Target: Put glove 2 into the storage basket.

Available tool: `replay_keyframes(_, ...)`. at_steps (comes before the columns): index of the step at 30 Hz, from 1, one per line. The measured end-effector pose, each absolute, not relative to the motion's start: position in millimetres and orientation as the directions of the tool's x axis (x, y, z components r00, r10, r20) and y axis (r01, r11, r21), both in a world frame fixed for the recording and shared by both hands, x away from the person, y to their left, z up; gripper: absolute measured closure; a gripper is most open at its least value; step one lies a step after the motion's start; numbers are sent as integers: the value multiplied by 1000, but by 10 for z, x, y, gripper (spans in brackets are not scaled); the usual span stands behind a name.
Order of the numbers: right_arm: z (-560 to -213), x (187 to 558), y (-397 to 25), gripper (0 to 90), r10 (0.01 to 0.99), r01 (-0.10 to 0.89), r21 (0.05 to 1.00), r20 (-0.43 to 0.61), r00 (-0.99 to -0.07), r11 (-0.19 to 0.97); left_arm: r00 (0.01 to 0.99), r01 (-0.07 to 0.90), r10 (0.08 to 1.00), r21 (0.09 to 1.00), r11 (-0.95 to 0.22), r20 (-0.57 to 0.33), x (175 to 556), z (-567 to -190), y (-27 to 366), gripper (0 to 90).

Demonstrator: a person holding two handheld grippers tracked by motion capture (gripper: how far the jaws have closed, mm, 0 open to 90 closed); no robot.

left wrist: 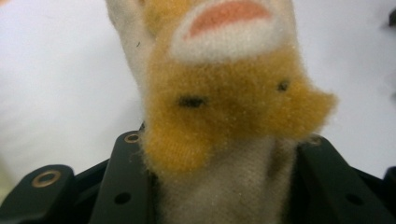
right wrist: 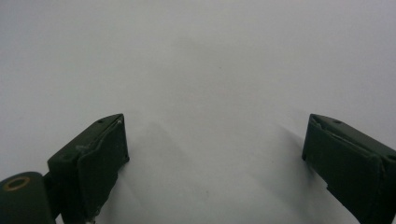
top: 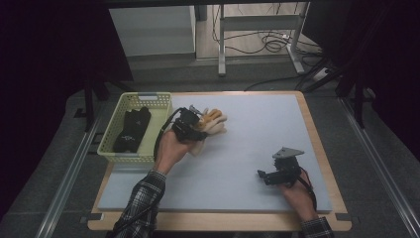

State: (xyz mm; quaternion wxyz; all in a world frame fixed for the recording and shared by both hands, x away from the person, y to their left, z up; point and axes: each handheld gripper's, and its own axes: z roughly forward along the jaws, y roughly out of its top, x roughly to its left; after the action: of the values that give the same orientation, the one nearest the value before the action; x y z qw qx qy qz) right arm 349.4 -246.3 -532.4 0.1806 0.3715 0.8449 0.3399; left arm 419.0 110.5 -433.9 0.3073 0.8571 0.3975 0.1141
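A cream and orange fuzzy sock [top: 212, 125] with an animal face lies on the pale mat just right of the yellow basket [top: 114, 139]. My left gripper [top: 194, 123] is shut on the sock [left wrist: 224, 121], whose cream fabric is pinched between the two black jaws. A black sock [top: 131, 130] lies inside the basket. My right gripper [top: 263, 175] stands open low over the bare mat at the front right, and nothing is between its jaws [right wrist: 215, 154].
The mat [top: 247, 144] covers a wooden table [top: 327, 163]. The basket sits at the table's left edge. Beyond the table are a white cabinet [top: 153, 29], metal table legs and floor cables [top: 272, 42].
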Motion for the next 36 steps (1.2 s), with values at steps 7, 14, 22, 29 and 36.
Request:
replay_keyframes(7,-5324,3494,-2463,65,751,505,708,-52,-659,493,587,645,808,631,-431,-48,4285,-4155,1477,573)
replay_keyframes(14,-5325,3494,-2462,65,751,505,710,-52,-658,491,516,667,855,649,-365,-49,4317,-4059,1857,569)
replay_keyframes(22,-5326,3494,-2462,65,751,504,710,-52,-658,491,430,694,902,655,-300,-42,4321,-4059,2272,566)
replay_keyframes(29,-5326,3494,-2463,65,751,504,710,-52,-659,492,345,717,938,657,-233,-43,4320,-4143,2611,565)
replay_keyframes(36,-5326,3494,-2462,65,751,505,710,-52,-658,491,282,752,958,629,-194,-42,4393,-4366,2836,563)
